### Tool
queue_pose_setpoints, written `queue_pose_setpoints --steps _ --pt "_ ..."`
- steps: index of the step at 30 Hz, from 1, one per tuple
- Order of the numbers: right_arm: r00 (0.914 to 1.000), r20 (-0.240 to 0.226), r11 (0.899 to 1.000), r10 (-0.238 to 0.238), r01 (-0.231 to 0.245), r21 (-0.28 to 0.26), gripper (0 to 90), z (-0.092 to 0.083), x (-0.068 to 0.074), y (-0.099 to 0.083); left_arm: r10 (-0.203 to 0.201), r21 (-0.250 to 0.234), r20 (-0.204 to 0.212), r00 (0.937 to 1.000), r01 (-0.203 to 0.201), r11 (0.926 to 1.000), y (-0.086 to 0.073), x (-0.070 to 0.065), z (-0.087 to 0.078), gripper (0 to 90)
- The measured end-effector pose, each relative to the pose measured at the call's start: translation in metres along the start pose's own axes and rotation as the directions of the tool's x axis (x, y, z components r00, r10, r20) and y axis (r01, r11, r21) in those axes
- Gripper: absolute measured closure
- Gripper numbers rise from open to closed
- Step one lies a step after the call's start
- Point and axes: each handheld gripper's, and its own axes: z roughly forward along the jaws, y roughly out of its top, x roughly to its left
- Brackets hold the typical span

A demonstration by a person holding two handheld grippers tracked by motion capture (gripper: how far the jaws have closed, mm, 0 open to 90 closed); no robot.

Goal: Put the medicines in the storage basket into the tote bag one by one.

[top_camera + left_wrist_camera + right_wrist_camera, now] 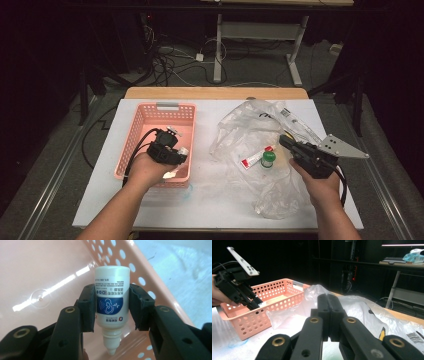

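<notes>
Over the pink basket (150, 131) near the worktop's (210, 200) left edge: left hand-held gripper (169, 150), jaws pressed against both sides of a small white dropper bottle (111, 305) with a blue label, nozzle pointing back toward the camera in the left gripper view. Held above the basket floor, inside the perforated walls, not yet set down. So, by the look of it, one item nearly delivered, only the release left.

Toward the right edge: right hand-held gripper (300, 146), jaws closed flat on each other with nothing between them, poised over a crumpled clear plastic bag (250, 130) spread across the right half.

At the worktop's middle, on or just under the plastic: a small red-and-white tube (256, 157) and, touching or just beside it, a green-capped item (268, 159), possibly a little bottle, too small in the high view to say for sure. Both well apart from the basket.

Judged from this layout: sorting from bag to basket under way, roughly a third done. Remaining: let go of the dropper bottle, then fetch the tube and the green-capped item. Basket floor otherwise bare as far as visible.
</notes>
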Motion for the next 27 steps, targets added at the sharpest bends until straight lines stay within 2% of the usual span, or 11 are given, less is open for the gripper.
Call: queue_pose_setpoints --steps 3,6,9,13,17,21,27 --pt "1.0 -0.002 1.0 -0.009 0.009 0.002 90.0 0.0 0.0 0.0 0.007 -0.069 0.002 1.0 -0.007 0.9976 -0.007 -0.004 -0.006 57.9" --pt "1.0 0.0 1.0 -0.005 0.005 0.002 90.0 0.001 0.0 -0.001 0.024 -0.135 -0.017 0.9996 -0.026 0.9905 -0.014 -0.008 -0.011 57.9" --pt "1.0 -0.002 1.0 -0.003 0.003 0.006 90.0 0.001 0.0 -0.001 0.026 -0.204 -0.016 0.9995 -0.029 0.9786 -0.021 -0.012 -0.017 58.0" --pt "1.0 -0.001 1.0 -0.004 0.004 0.007 90.0 0.002 0.001 -0.002 0.039 -0.268 -0.022 0.999 -0.044 0.9624 -0.025 -0.018 -0.022 58.0" --pt "1.0 -0.004 1.0 -0.007 0.007 0.011 90.0 0.003 0.002 -0.002 0.024 -0.333 0.003 0.9997 -0.022 0.9427 -0.028 -0.023 -0.027 58.0" --pt "1.0 -0.002 1.0 -0.005 0.005 0.011 90.0 0.003 0.002 -0.003 0.03 -0.383 0.018 0.9994 -0.021 0.9236 -0.03 -0.03 -0.031 58.0" --pt "1.0 -0.007 1.0 -0.007 0.007 0.015 90.0 0.004 0.002 -0.003 0.093 -0.418 0.025 0.9954 -0.074 0.9053 -0.029 -0.047 -0.033 58.0"
